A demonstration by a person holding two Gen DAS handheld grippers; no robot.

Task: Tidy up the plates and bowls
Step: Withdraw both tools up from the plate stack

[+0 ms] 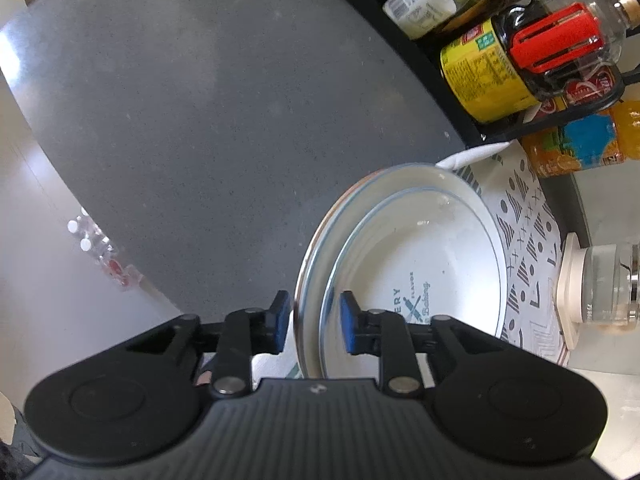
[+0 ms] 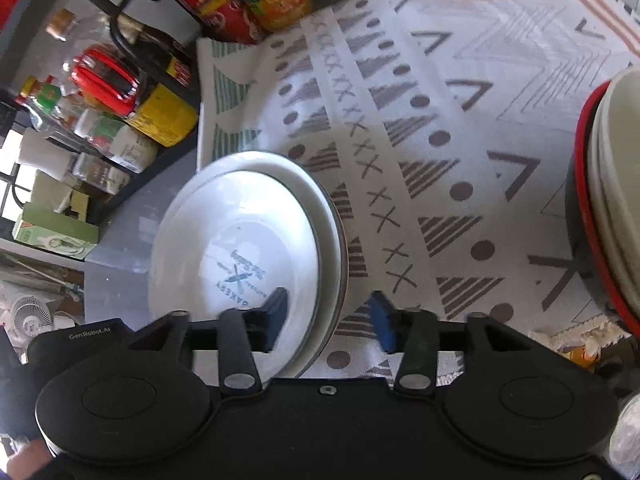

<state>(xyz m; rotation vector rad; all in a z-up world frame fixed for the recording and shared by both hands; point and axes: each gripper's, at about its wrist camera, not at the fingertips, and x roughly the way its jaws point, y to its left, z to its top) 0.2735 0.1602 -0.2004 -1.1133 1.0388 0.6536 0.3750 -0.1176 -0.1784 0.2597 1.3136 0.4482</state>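
A small stack of white plates with a blue bakery print lies at the edge of a patterned cloth; it also shows in the right wrist view. My left gripper is open, its blue pads astride the stack's near rim. My right gripper is open, one pad over the plate and the other off its right rim, above the cloth. A stack of bowls with a red rim stands at the far right.
A black wire rack holds bottles and jars, among them a yellow-labelled bottle. An orange juice carton and a glass jar on a cream base stand by the cloth. Grey tabletop spreads to the left.
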